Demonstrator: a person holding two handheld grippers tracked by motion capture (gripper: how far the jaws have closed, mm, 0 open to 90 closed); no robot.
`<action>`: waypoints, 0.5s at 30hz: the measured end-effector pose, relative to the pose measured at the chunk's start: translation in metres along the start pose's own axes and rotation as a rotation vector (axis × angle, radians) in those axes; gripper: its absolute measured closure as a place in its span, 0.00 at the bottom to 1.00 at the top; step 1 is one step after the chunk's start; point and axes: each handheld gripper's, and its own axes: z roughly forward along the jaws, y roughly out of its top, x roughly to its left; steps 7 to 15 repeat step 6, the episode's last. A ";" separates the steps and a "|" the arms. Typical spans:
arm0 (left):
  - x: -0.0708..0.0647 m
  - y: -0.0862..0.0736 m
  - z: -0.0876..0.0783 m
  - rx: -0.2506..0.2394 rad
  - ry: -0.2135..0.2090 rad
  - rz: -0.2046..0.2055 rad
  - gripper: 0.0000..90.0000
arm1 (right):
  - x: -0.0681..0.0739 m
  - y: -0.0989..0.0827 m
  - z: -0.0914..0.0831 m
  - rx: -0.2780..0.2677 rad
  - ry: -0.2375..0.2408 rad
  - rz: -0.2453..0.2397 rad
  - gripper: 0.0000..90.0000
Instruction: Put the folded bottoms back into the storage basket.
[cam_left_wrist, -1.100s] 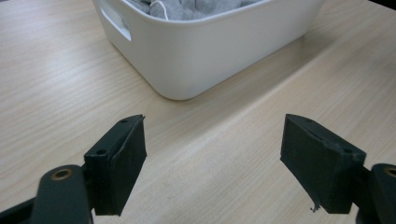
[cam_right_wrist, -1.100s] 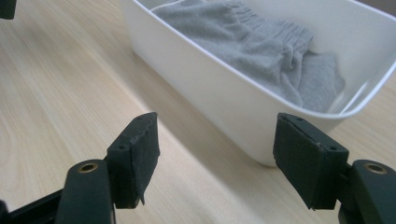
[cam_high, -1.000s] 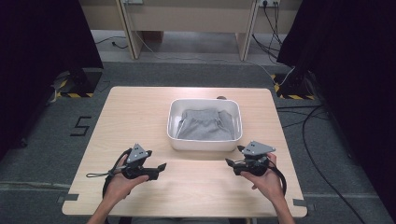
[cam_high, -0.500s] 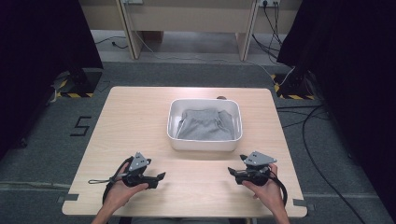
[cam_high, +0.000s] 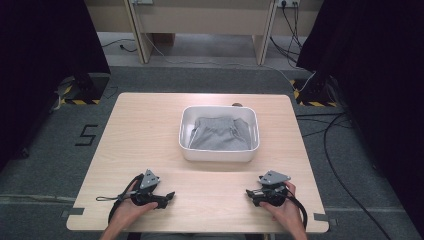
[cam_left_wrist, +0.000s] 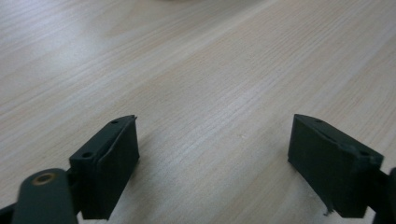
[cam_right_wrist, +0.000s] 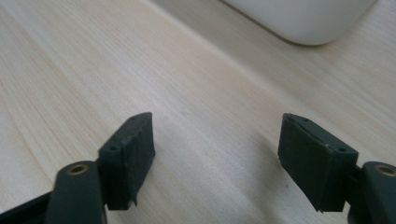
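left hand-held gripper, right hand-held gripper, lowered, jaws just opening wider

Light wood-grain desk, rectangular, notched at both near corners. 1 white rectangular tub is set on it, slightly right of centre, toward the far half; grey cloth is seen folded inside. 2 grippers are rested low at the near edge: left gripper, right gripper, well apart.
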 end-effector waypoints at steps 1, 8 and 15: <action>0.000 0.000 0.000 0.000 -0.002 0.000 0.16 | 0.000 0.000 0.001 -0.003 0.008 0.006 0.30; 0.000 0.000 0.001 0.002 -0.003 0.002 0.14 | 0.000 0.000 0.003 -0.008 0.020 0.024 0.29; 0.000 0.000 0.001 0.002 -0.003 0.002 0.14 | 0.000 0.000 0.003 -0.008 0.020 0.024 0.29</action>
